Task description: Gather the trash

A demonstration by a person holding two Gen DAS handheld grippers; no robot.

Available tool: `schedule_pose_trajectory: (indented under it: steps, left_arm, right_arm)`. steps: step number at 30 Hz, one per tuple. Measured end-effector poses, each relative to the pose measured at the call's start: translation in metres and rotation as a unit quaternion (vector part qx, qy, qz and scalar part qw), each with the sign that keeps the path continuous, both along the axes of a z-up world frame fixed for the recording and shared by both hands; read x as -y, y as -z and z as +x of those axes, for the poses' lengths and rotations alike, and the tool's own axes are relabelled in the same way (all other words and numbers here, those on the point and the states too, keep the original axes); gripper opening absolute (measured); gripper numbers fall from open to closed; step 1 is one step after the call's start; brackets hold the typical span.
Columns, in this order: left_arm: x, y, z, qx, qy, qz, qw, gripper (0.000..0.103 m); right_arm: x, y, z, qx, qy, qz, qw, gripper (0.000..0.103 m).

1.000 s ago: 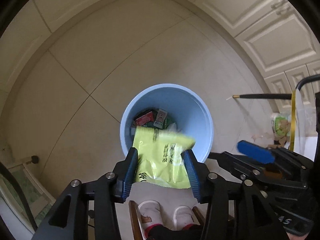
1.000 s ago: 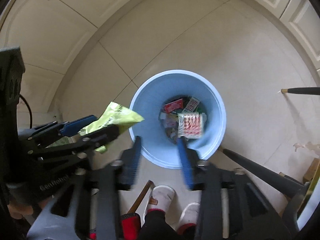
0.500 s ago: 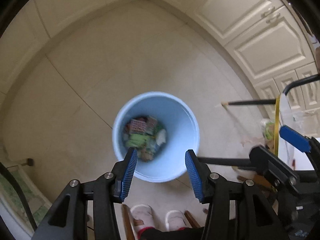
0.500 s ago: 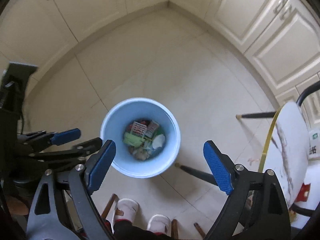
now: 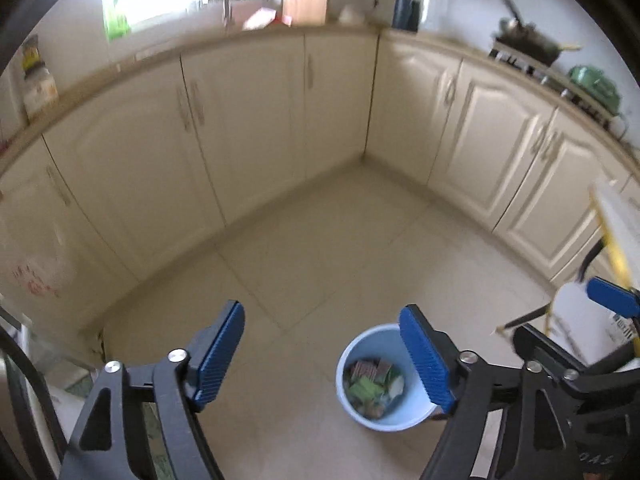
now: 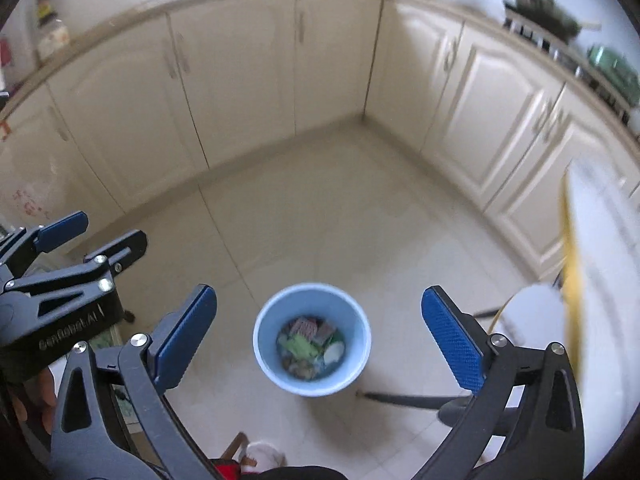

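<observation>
The yellow-green snack packet that the left gripper (image 5: 322, 364) pinched a second ago is now lying among the wrappers (image 6: 310, 342) inside the light blue bin (image 6: 264, 322), and the striped packet that was dropping from the right gripper (image 6: 320, 338) lies there too. Both grippers are opening, their blue pads now spread wide with nothing between them, the right pair wider than the left. Both cameras now sit higher and tilt up from the floor, so the bin looks smaller and lower in view while the cream cabinets (image 5: 248, 120) and the countertop (image 5: 440, 42) have come into sight.
</observation>
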State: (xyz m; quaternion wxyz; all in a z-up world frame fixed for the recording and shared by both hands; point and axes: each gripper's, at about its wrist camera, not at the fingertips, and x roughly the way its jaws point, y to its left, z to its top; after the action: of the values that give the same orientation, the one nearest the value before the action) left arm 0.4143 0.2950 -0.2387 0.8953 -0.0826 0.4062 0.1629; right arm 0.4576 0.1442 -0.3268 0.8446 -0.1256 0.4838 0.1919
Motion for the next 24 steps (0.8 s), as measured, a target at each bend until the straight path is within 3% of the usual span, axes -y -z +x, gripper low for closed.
schedule_pose_trajectory:
  steps: [9, 13, 19, 24]
  left_arm:
    - [0.072, -0.073, -0.079, 0.113, 0.011, 0.027, 0.9932, 0.081]
    - [0.110, -0.085, -0.125, 0.154, 0.017, 0.043, 0.9869, 0.083]
    - [0.158, -0.104, -0.195, 0.222, 0.045, 0.052, 0.9727, 0.088]
    - [0.184, -0.116, -0.266, 0.284, 0.070, 0.060, 0.9546, 0.091]
  right_arm:
    - [0.029, -0.097, -0.052, 0.118, 0.013, 0.025, 0.993, 0.103]
    - [0.051, -0.137, -0.075, 0.157, 0.029, 0.036, 0.986, 0.103]
    - [0.087, -0.198, -0.121, 0.227, 0.060, 0.049, 0.971, 0.103]
    - [0.117, -0.247, -0.160, 0.278, 0.082, 0.061, 0.955, 0.103]
